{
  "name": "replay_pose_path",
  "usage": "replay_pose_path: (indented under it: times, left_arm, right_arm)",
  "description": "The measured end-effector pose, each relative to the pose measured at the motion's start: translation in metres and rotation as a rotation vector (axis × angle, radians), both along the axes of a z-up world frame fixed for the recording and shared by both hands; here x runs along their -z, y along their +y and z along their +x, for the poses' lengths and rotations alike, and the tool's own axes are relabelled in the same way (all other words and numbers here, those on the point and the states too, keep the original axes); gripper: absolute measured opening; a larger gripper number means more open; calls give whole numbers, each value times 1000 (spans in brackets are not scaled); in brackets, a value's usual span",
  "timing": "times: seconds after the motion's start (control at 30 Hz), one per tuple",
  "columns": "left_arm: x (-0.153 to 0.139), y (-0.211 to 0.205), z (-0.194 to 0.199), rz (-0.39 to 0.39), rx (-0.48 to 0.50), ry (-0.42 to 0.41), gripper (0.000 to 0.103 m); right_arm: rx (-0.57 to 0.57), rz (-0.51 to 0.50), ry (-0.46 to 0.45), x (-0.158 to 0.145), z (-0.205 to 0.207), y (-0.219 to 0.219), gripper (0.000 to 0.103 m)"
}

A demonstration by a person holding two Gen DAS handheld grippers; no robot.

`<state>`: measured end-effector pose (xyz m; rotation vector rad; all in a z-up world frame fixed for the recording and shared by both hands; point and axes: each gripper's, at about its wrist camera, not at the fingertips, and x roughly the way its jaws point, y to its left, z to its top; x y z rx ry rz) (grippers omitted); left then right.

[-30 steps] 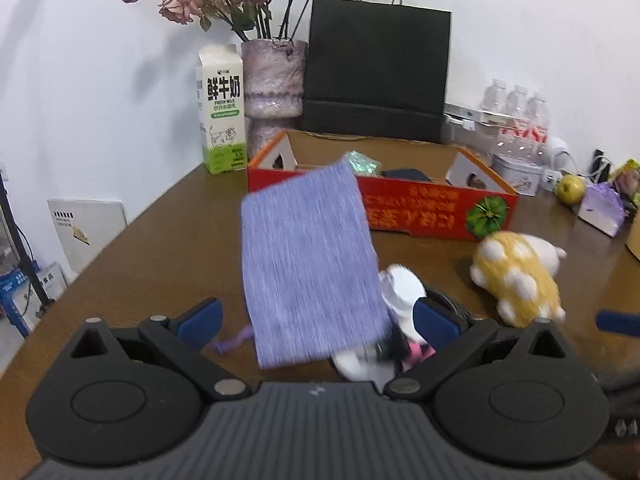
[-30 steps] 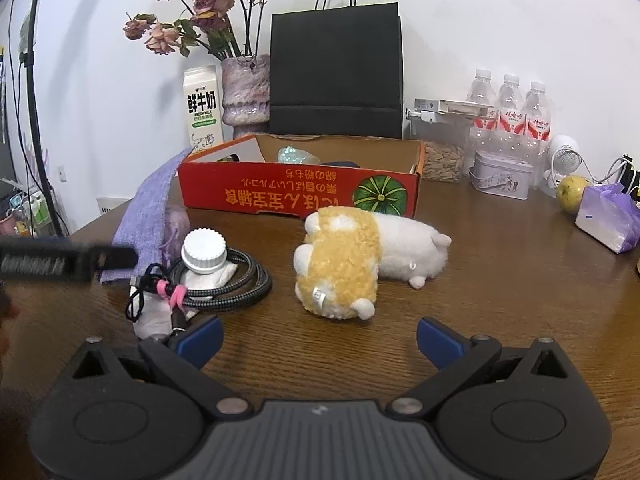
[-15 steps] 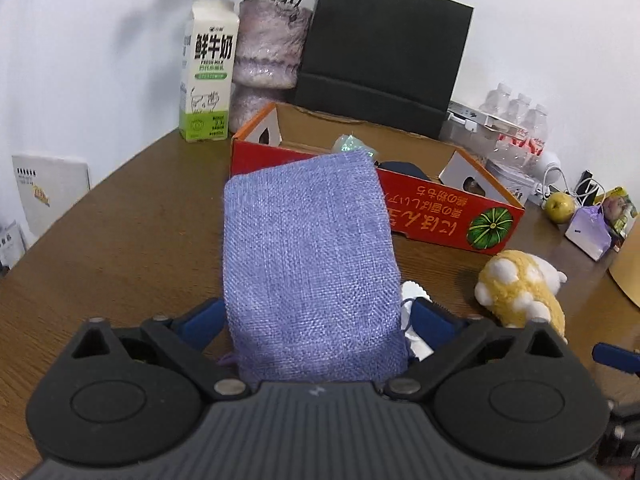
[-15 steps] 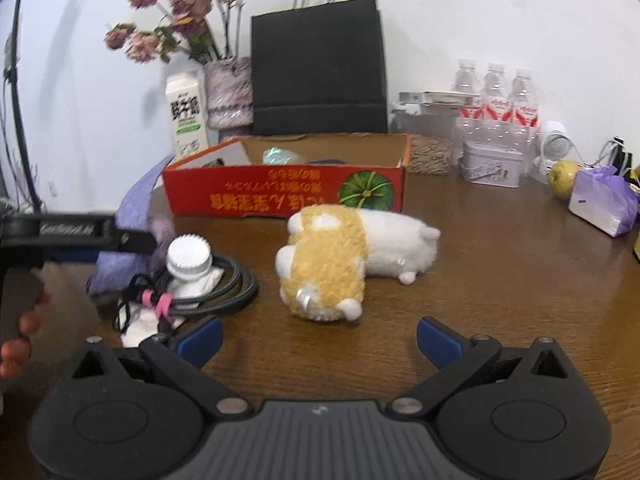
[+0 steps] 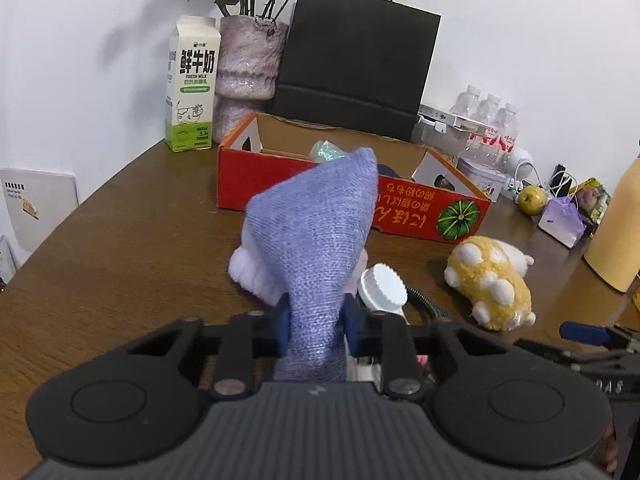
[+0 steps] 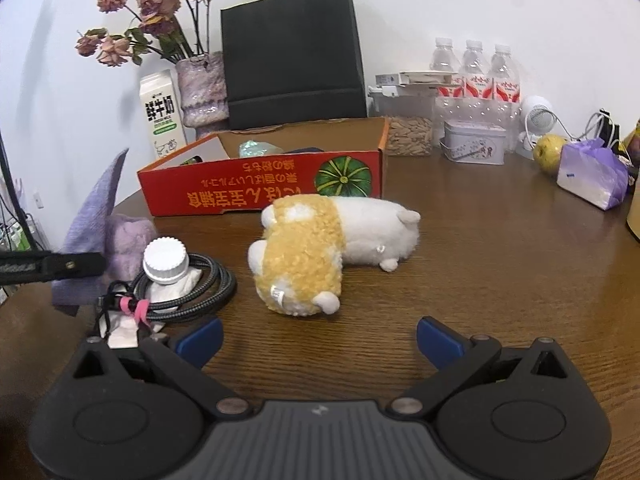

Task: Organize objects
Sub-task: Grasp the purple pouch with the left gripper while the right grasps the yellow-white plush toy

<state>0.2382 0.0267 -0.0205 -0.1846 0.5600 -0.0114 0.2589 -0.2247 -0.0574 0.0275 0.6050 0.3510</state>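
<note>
My left gripper pinches the purple pouch upright above the table, short of the one red box, while my right gripper gapes empty before one plush, bare wood between.

A round-edged brown wooden table carries everything. On it lie a red cardboard box, a yellow-and-white plush toy, a coiled black cable around a white-capped bottle, and a pale purple fluffy thing. Along the wall stand a milk carton, a vase, a black paper bag, water bottles, a tin and an apple.
</note>
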Motion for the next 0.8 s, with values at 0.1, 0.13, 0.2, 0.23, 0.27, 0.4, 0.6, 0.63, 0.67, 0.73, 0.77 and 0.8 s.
replay_pose_path:
  times: [0.1,0.13,0.2,0.23,0.27,0.4,0.6,0.63,0.67,0.73,0.77,0.8]
  left_arm:
    - [-2,-1,-13,23,7,-14,18]
    - [-2,-2,-17,30,7,-22,18]
    - [-2,-1,-24,34,7,-28,18]
    - [-1,-1,-26,41,3,-25,18]
    - [0,-1,-28,49,-3,-22,18]
    - [3,3,-28,52,-15,-7,18]
    - [5,6,-32,49,-27,-19,18]
    - [5,6,-33,57,-36,-18,18]
    - [6,6,-33,60,-38,-16,18]
    - [6,8,-34,46,-32,-13,18]
    - [7,9,-34,41,-29,-12,18]
    - [7,9,-34,35,-25,-12,18]
  right_arm:
    - [9,7,-1,0,0,-1,103]
    - [10,8,-4,0,0,-2,103]
    - [7,7,-8,-1,0,-1,103]
    - [6,5,-12,-1,-1,-1,103]
    - [5,3,-14,-1,-1,0,103]
    - [6,-2,-25,-2,-2,0,103]
    - [13,-23,-74,-5,-9,4,103]
    - [14,-31,-86,-7,-10,5,103]
    - [15,-37,-97,-9,-11,7,103]
    - [15,-25,-103,-12,-9,8,103]
    - [16,-8,-105,-13,-6,8,103]
    - [11,8,-95,-15,-3,9,103]
